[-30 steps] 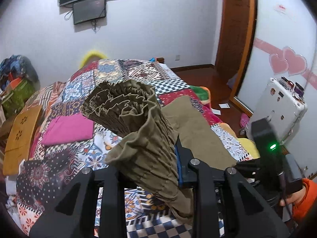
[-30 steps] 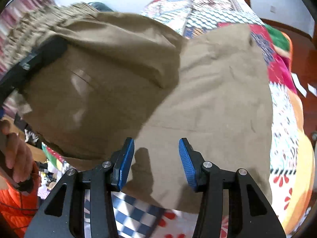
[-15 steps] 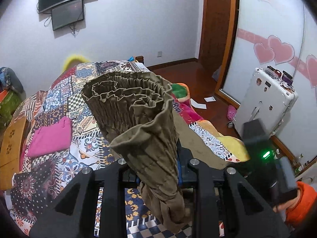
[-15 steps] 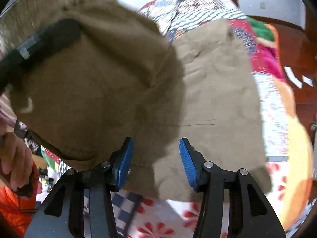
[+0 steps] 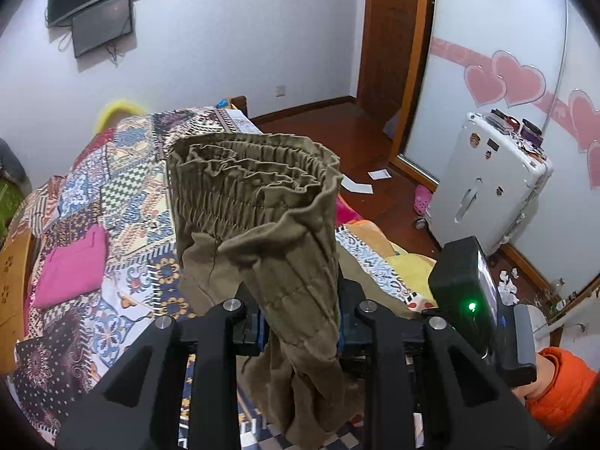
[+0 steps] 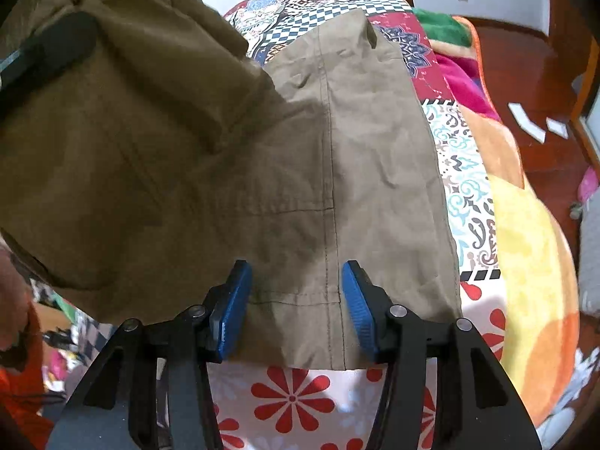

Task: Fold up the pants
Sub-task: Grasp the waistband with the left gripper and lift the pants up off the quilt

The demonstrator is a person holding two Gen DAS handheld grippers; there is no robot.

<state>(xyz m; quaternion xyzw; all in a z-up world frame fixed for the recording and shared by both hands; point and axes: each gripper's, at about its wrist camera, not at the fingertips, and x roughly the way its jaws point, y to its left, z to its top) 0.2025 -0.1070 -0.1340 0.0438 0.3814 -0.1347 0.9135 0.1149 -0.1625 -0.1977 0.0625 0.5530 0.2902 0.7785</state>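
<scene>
The olive pants [image 5: 258, 225] are held up by the left gripper [image 5: 300, 322]; its two black fingers are closed on the bunched cloth just below the elastic waistband [image 5: 255, 165], and the blue pads are almost hidden by the fabric; the waistband stands above the jaws as a gathered, ruffled ring, while a loose part of the cloth hangs down in front of the gripper. Behind it the bed with a patchwork quilt [image 5: 123, 187] is seen, and a pink folded cloth [image 5: 73, 266] lies flat on the quilt, well apart from the pants; a white suitcase [image 5: 487, 191] stands on the wooden floor near the door [image 5: 393, 37], and two dark screens [image 5: 97, 3] are mounted on the wall.

In the right wrist view the lower part of the pants [image 6: 356, 172] is spread flat on the quilt [image 6: 468, 172], with a long seam running along the leg toward the camera; the upper part of the pants is lifted at the left side and casts a shadow on the flat part. The right gripper [image 6: 296, 303] is open; its blue pads [image 6: 234, 307] are kept apart above the near hem of the leg, one pad on each side of the seam; whether they touch the cloth cannot be told. Red flowers [image 6: 292, 397] are printed on the quilt just below the hem.
</scene>
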